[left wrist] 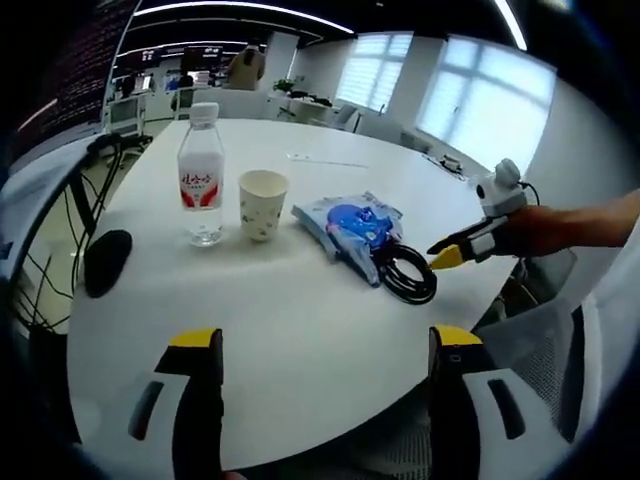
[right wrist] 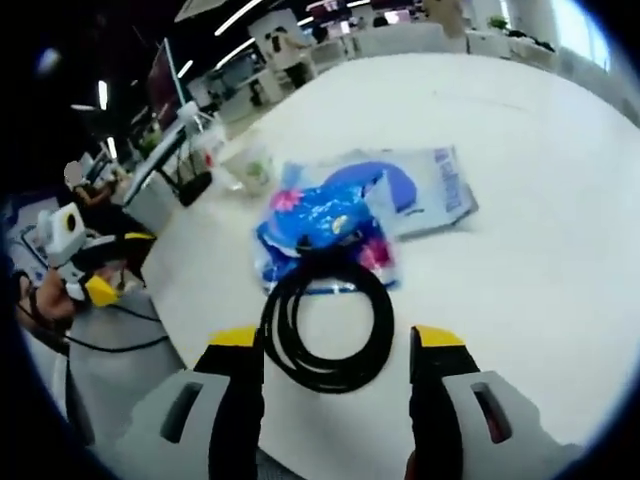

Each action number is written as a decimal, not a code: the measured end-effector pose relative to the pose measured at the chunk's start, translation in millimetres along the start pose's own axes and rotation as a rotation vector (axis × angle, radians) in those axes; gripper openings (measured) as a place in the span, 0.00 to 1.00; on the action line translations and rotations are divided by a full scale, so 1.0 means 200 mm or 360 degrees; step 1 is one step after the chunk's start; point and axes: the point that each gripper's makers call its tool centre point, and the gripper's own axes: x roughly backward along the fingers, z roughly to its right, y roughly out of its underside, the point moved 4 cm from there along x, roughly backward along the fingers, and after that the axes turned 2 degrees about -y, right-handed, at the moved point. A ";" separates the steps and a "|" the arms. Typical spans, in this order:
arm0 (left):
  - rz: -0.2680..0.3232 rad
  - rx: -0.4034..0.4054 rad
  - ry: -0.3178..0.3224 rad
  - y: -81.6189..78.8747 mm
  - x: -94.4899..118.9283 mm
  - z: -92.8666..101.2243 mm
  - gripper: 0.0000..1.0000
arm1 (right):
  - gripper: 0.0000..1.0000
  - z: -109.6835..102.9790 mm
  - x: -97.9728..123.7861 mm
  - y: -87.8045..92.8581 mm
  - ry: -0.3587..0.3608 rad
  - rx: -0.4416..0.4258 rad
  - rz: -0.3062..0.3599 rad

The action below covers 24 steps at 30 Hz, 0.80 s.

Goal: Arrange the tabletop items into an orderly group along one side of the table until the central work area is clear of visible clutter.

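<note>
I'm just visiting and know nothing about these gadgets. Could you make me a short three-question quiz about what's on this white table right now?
1. True or false: the water bottle is lying on its side.
2. Which item lies between the open jaws of the right hand-held gripper?
A. paper cup
B. black cable coil
C. black mouse
3. Fill the gap: the blue packet lies between the paper cup and the ____.

Key:
1. False; it stands upright, cap on.
2. B.
3. Black cable coil, which overlaps the packet's near edge.
</note>
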 end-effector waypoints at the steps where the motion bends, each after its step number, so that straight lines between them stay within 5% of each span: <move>1: 0.0003 0.0001 0.0001 0.00 0.00 0.00 0.86 | 0.54 0.01 -0.01 0.00 0.0009 0.0002 -0.0003; 16: 0.0008 0.0022 -0.0004 -0.01 0.03 0.00 0.85 | 0.25 0.10 -0.07 -0.05 0.0151 0.0023 0.0034; 24: -0.0001 0.0022 -0.0013 -0.02 0.03 0.00 0.84 | 0.07 0.11 -0.11 -0.05 0.0230 0.0168 -0.0068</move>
